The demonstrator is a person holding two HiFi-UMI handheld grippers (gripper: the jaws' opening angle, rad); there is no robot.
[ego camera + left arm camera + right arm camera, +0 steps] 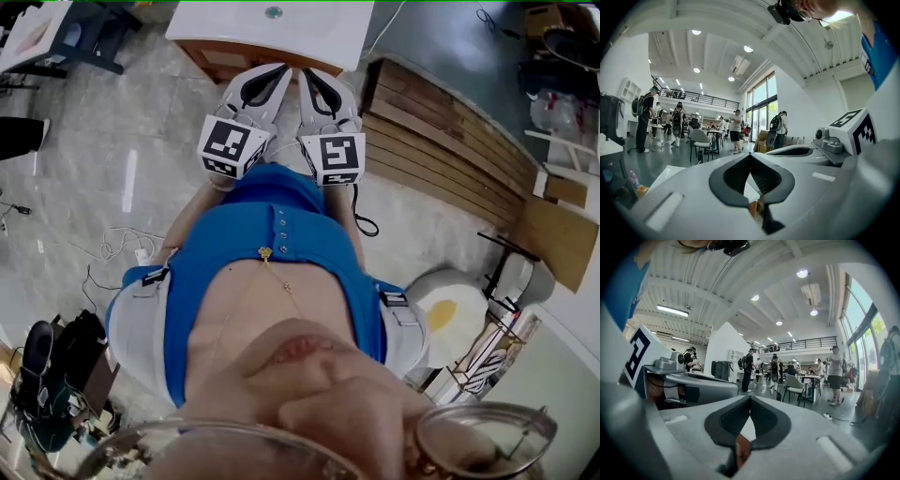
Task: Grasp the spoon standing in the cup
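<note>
No spoon or cup shows in any view, and I cannot tell where they stand. My left gripper and right gripper hang side by side close to my body. Each has its jaws pressed together on nothing and points towards a white table. If I reach before sighting the cup, with jaws unopened, I risk toppling it.

My grey plastic right gripper pointed level, its black-padded jaws touching at the tips. My left gripper sat just beside it; standing people and a grey chair lay beyond.
</note>
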